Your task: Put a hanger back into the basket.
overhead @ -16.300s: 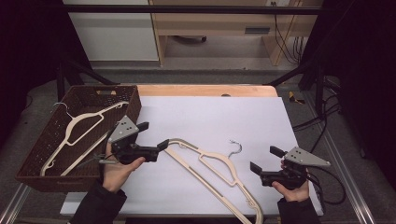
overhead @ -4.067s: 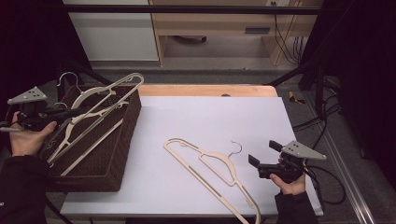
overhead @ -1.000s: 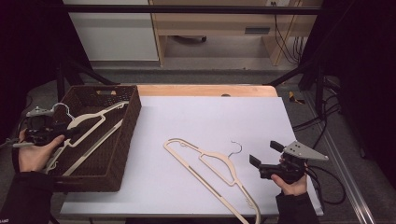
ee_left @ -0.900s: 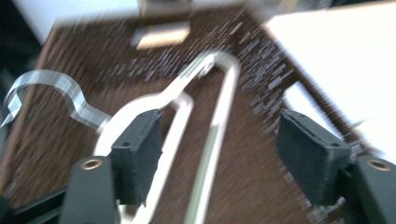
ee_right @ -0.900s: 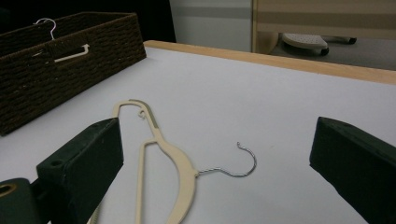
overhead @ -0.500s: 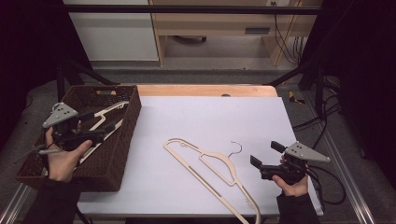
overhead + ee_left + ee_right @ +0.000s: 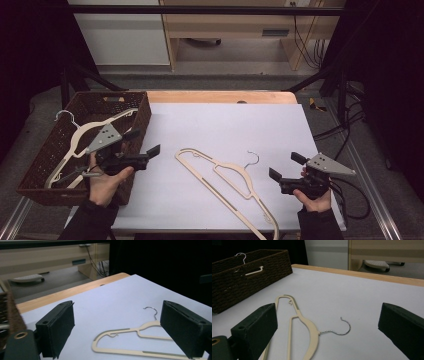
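Observation:
A cream hanger with a metal hook lies flat on the white table sheet, between my two grippers. It also lies ahead in the left gripper view and the right gripper view. Another cream hanger rests in the brown wicker basket. My left gripper hovers at the basket's right edge, pointing at the table hanger. Its jaws have just been opening and stand open with nothing between them. My right gripper sits open and empty to the right of the hanger's hook, also seen in its own view.
The basket stands at the table's left, with the second hanger's hook poking above its rim. A wooden strip borders the sheet's far side. Cables trail from the right gripper at the table's right edge.
My left gripper has moved right, from over the basket's left side to its right edge, empty. The hanger stays in the basket. The right gripper has not moved.

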`<state>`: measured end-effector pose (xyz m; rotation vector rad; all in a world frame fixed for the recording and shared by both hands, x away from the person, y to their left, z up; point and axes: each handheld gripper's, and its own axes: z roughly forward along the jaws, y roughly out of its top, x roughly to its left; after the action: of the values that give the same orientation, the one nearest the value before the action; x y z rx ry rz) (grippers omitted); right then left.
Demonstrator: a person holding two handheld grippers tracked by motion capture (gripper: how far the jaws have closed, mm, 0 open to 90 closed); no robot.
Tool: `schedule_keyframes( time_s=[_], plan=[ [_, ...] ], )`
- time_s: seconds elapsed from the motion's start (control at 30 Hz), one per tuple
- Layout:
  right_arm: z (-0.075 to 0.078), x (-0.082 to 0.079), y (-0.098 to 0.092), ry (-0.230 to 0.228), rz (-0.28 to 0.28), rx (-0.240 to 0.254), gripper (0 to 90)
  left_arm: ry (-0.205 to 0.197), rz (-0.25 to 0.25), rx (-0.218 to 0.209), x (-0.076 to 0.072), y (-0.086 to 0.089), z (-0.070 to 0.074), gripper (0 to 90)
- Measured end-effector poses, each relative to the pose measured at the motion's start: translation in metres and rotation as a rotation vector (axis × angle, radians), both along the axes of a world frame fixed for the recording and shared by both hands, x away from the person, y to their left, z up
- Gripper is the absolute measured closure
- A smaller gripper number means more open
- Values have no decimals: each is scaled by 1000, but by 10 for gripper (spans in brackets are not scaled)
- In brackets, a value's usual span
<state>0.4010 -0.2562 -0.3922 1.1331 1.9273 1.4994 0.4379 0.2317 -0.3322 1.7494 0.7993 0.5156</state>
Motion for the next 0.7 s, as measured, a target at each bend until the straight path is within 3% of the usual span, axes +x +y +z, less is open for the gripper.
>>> schedule_keyframes(
  time_s=[0.37,0.7],
  plan=[
    [-1,-2,-1,-3,1,-4,25,42,-92,25,11,-55,-23,121],
    [-2,-5,-3,-10,7,-12,25,77,-156,73,21,-103,-40,127]
  ],
)
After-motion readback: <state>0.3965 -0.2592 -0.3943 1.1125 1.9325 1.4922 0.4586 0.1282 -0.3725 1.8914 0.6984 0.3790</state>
